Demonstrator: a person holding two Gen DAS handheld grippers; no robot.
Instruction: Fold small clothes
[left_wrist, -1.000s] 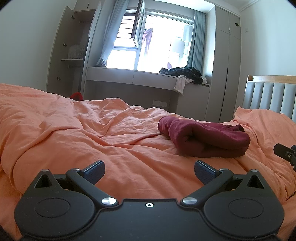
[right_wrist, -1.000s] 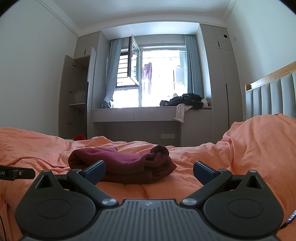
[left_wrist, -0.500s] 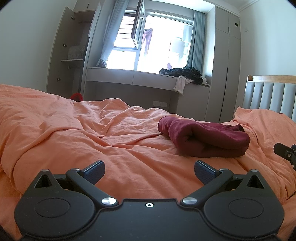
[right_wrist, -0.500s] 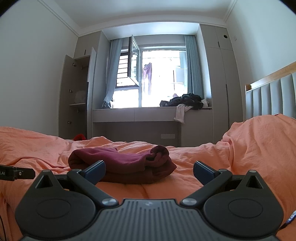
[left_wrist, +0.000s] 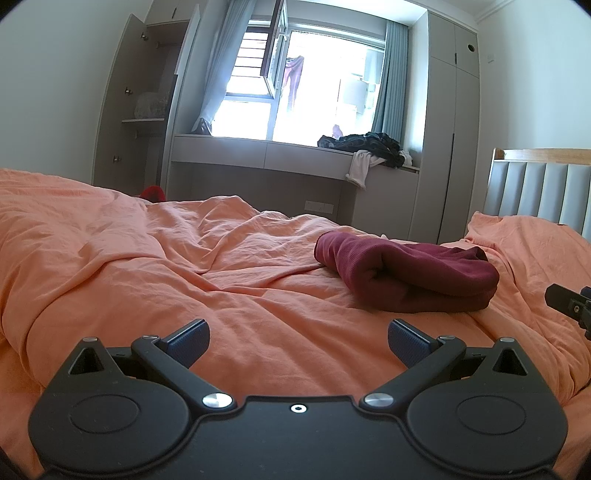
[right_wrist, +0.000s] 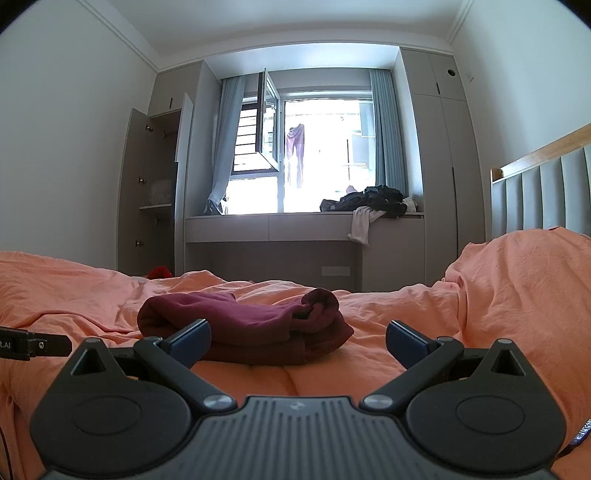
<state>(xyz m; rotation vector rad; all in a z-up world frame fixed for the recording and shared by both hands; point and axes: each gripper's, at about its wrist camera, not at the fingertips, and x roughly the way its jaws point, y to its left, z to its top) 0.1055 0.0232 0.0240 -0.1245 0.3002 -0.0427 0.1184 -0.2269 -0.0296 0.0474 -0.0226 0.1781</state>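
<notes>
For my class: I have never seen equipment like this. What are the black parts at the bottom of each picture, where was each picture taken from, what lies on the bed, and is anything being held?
Each picture comes from a camera mounted on a handheld gripper, looking forward along its two fingers. A person carries one in each hand; there is no robot arm. The black shape below is the gripper's body, and the blue-padded tips are its fingers. The left gripper and the right gripper both stand open and hold nothing. On the orange bedding lies one dark red garment, bundled into a loose roll. It sits ahead and to the right in the left view, nearly straight ahead in the right view. Behind are a window and a ledge with a pile of clothes.
</notes>
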